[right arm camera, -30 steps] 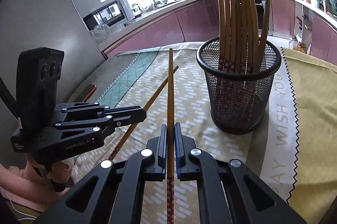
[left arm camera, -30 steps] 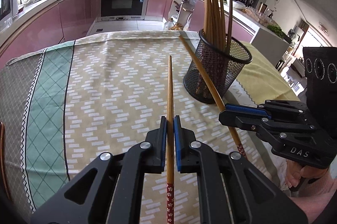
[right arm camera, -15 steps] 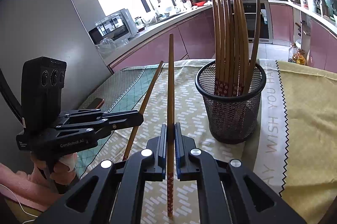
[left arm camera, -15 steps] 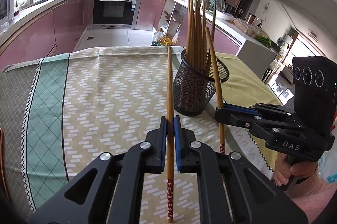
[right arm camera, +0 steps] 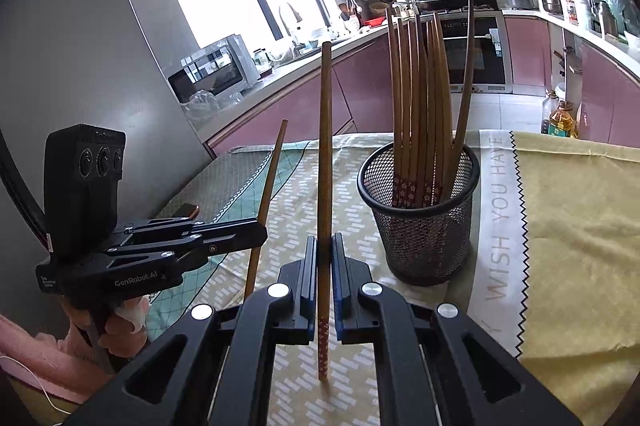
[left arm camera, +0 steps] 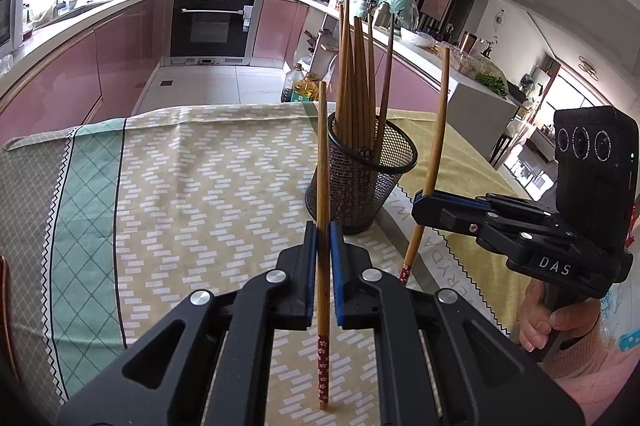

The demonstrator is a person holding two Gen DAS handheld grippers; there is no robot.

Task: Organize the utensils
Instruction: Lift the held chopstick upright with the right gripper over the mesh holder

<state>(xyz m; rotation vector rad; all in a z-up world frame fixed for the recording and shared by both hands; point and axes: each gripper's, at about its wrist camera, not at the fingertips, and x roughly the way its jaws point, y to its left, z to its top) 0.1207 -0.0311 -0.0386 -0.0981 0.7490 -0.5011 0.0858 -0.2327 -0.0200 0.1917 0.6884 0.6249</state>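
Transfer step: left gripper (left arm camera: 323, 262) and right gripper (right arm camera: 324, 266) jaws each clamp a brown wooden chopstick (left arm camera: 322, 161) upright above the worktop; next, lower both into the black mesh holder (right arm camera: 420, 226) nearby

Brown chopsticks (left arm camera: 322, 161) with red floral ends; black mesh holder (left arm camera: 362, 185); beige brick-patterned tablecloth (left arm camera: 200, 185) with teal lattice border.

The table (left arm camera: 168, 185) wears a patterned tablecloth (right arm camera: 568, 226), beige, green and yellow in bands. A black mesh holder (right arm camera: 420, 226) full of chopsticks (right arm camera: 416, 97) stands toward its far edge. Near the left edge lies what may be a phone (right arm camera: 187, 211).
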